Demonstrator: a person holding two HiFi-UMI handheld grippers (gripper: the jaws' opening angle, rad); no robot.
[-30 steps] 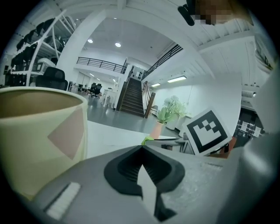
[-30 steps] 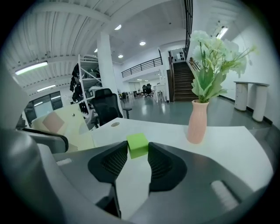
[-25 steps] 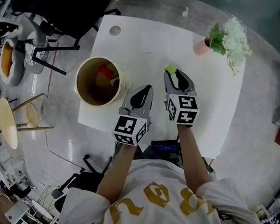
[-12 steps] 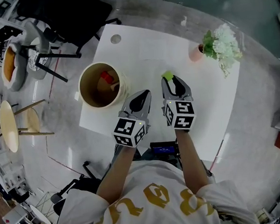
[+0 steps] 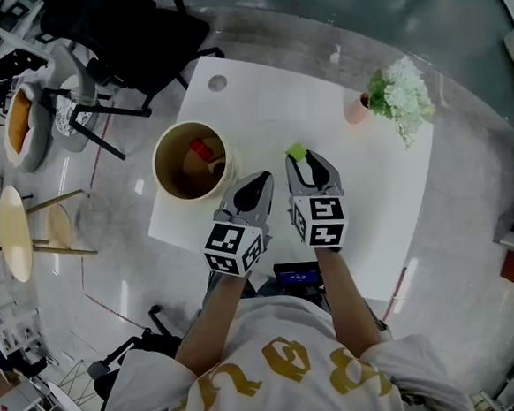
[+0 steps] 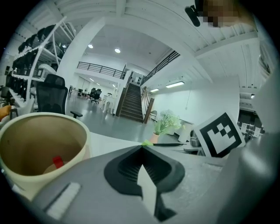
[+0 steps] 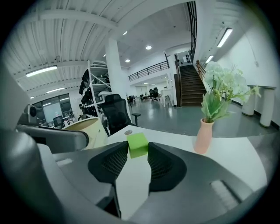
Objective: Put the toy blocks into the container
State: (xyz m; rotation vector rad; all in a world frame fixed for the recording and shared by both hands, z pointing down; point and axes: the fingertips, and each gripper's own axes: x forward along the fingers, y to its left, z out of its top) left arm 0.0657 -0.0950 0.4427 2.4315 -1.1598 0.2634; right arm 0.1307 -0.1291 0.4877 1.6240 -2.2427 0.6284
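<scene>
A: Where is the green block [image 5: 296, 152]?

B: Right of the tan container [image 5: 157, 166] and well apart from it. It is pinched between the fingertips of the right hand-held gripper [image 5: 301, 159], whose jaws stand partly closed against its sides. It seems to sit clear of the white desk [image 5: 381, 199], though the overhead view does not settle that.

A: What lies between it and the container?

B: The left hand-held gripper [image 5: 257, 184], jaws pressed together with nothing in them, just beside the container's near right side.

A: And round about?

B: A red block [image 5: 201, 149] lies inside the container. Far to the container's right, a pink vase [image 5: 354, 109] of pale flowers stands on the desk. Beyond the container, off the desk, is a black office chair [image 5: 119, 29].
</scene>
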